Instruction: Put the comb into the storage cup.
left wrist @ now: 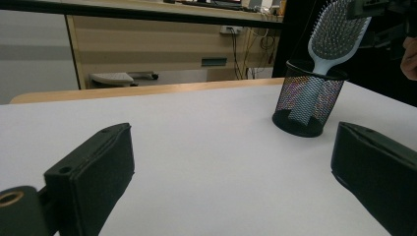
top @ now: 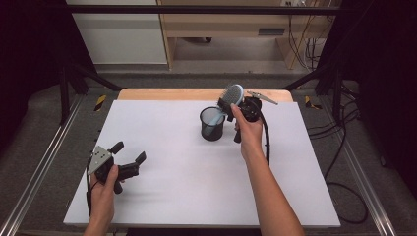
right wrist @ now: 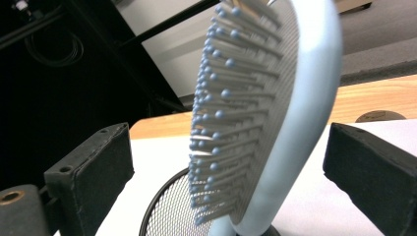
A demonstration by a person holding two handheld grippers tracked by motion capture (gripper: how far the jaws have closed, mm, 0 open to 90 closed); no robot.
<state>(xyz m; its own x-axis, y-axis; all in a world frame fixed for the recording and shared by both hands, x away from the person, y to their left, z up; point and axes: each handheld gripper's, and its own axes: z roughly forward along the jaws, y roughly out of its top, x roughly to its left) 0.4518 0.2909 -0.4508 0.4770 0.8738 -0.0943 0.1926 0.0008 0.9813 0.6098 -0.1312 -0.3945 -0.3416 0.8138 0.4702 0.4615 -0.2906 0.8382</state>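
Right gripper view: my right gripper (right wrist: 231, 162) jaws spread, hairbrush (right wrist: 260, 123) between them, untouched. High view adds placement: brush handle-down in mesh cup (top: 212, 124), toward table's (top: 162, 147) far edge. Left gripper (top: 132, 158) open near left front corner. Shelving behind.

Left gripper (left wrist: 231, 167) at 6 o'clock, both black jaws spread wide over bare white table (left wrist: 206, 128). Black mesh cup (left wrist: 307, 101) at 2 o'clock, standing upright well beyond the jaws. Light blue hairbrush (left wrist: 334, 39) handle-down inside the cup, head tilted toward 1 o'clock, bristles facing the camera. Wooden cabinet (left wrist: 162, 44) at 11 o'clock behind the table.
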